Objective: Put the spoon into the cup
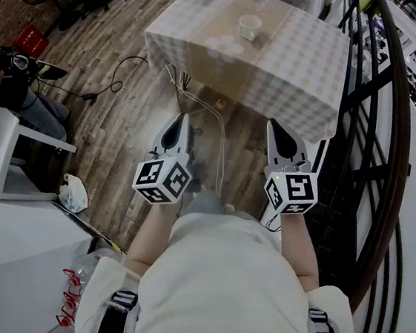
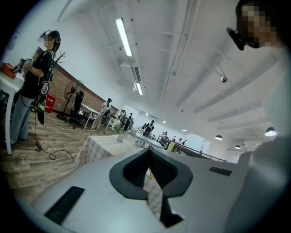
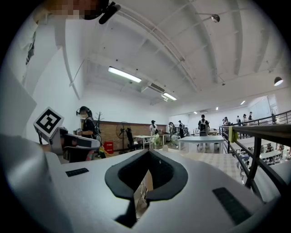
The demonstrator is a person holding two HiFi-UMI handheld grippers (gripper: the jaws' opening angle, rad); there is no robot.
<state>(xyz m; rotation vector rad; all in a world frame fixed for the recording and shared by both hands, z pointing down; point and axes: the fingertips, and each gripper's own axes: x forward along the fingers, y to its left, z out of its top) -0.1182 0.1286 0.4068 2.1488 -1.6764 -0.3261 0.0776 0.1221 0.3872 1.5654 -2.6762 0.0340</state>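
Jaws on the left gripper (image 1: 177, 121) meet at the tips, nothing between them. The right gripper (image 1: 278, 129) is likewise pressed together and empty. Both hang over the wood floor (image 1: 116, 122), short of the table (image 1: 297, 71). The cup (image 1: 248, 26) stands upright on the checked cloth, well apart from both grippers. Its inside is too small to read, and the spoon cannot be made out.

A small white cup (image 1: 248, 27) stands upright ahead of me, in the upper middle of the frame. It rests on the checked tablecloth (image 1: 294, 67), toward the far side, too small to see inside.
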